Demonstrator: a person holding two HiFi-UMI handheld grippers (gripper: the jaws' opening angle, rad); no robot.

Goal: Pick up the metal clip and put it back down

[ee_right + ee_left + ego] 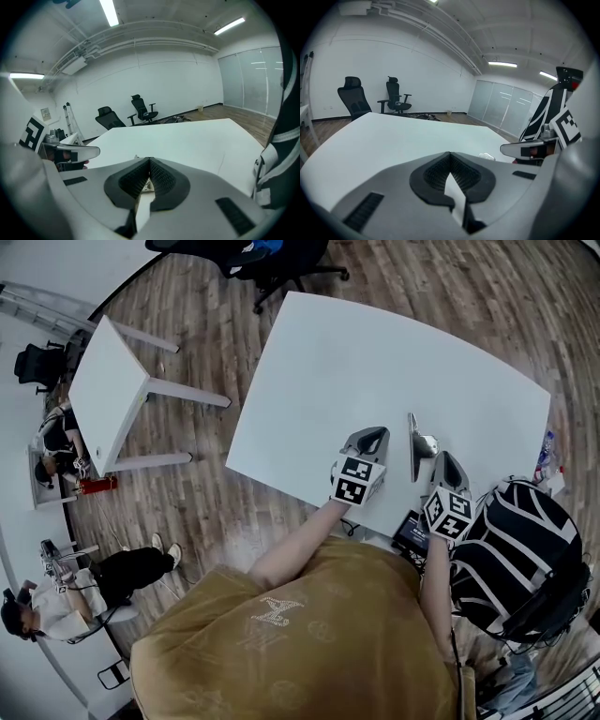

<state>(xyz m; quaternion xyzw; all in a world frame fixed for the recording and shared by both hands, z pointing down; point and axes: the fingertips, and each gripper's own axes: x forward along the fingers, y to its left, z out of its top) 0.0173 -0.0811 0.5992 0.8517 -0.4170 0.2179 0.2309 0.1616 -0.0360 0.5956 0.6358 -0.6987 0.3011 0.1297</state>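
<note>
**Head view.** Only this view shows the metal clip (412,448) whole. It sits over the white desk (375,362), in the gap between my left hand-held gripper (373,435) and my right hand-held gripper (448,458). It is closer to the right one and near the desk's front edge. I cannot tell from here whether it touches the right tip.

**Orientation.** The metal clip reads as a narrow grey strip. Its long axis runs away from me across the desk, nearly parallel to both hand-held grippers. A rounded lobe projects from about mid-length toward the right hand-held gripper. Which end is the mouth cannot be made out.

**Left gripper view.** The left hand-held gripper (450,157) has its ribbed pads (461,174) together at the tip, with nothing between them. Bare desk shows through the slot below. A small pale object (487,156) lies just past the jaw edge, too small to identify.

**Right gripper view.** The right hand-held gripper (150,161) is closed, its pads meeting at the tip. A pale fragment (148,185) shows in the slot beneath them. I cannot tell what it is or whether it is gripped.

**Surroundings.** Only the gripper views show the two black office chairs (396,96) and the glazed partition (506,105). Only the head view shows a second white table (108,390) on the wooden floor.
</note>
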